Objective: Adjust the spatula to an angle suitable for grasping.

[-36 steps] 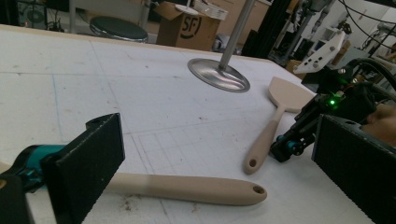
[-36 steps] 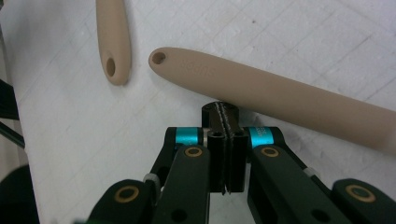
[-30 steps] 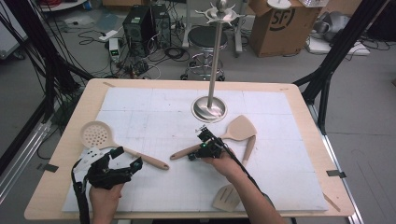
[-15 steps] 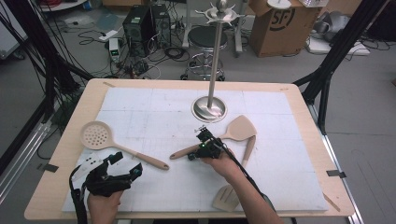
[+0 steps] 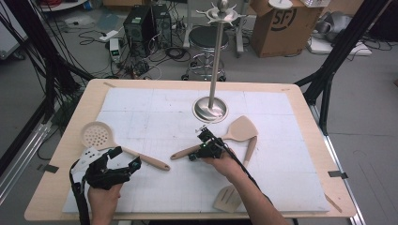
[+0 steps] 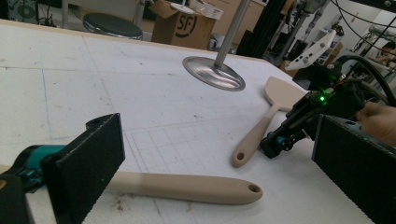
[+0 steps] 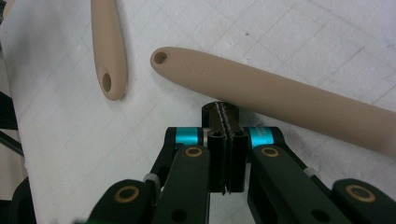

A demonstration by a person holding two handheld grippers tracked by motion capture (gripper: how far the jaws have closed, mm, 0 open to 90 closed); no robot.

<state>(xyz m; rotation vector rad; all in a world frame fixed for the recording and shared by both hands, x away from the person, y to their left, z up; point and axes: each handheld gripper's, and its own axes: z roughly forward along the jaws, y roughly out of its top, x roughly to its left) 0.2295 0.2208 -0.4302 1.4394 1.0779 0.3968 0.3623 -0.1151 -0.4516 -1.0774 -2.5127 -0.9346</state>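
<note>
A beige spatula (image 5: 241,127) lies right of the mat's centre, its handle (image 7: 280,100) pointing left. My right gripper (image 5: 195,154) is shut with nothing between its jaws, and its tips (image 7: 222,114) sit right beside that handle. A beige perforated skimmer (image 5: 96,135) lies at the left, its handle (image 6: 187,186) running toward the middle. My left gripper (image 5: 126,157) stands open just short of that handle, one jaw on each side of the view (image 6: 217,140). Farther off, the left gripper view shows the spatula (image 6: 280,93) and the right gripper (image 6: 289,135).
A metal stand (image 5: 210,108) with a round base rises at the mat's back centre. Another beige handle (image 5: 249,150) lies right of the right hand. A slotted turner head (image 5: 227,199) lies near the front edge. The skimmer's handle end (image 7: 109,51) shows beside the spatula's.
My left gripper has shifted a little near the skimmer's handle and stays open. The right gripper and the utensils have not moved.
</note>
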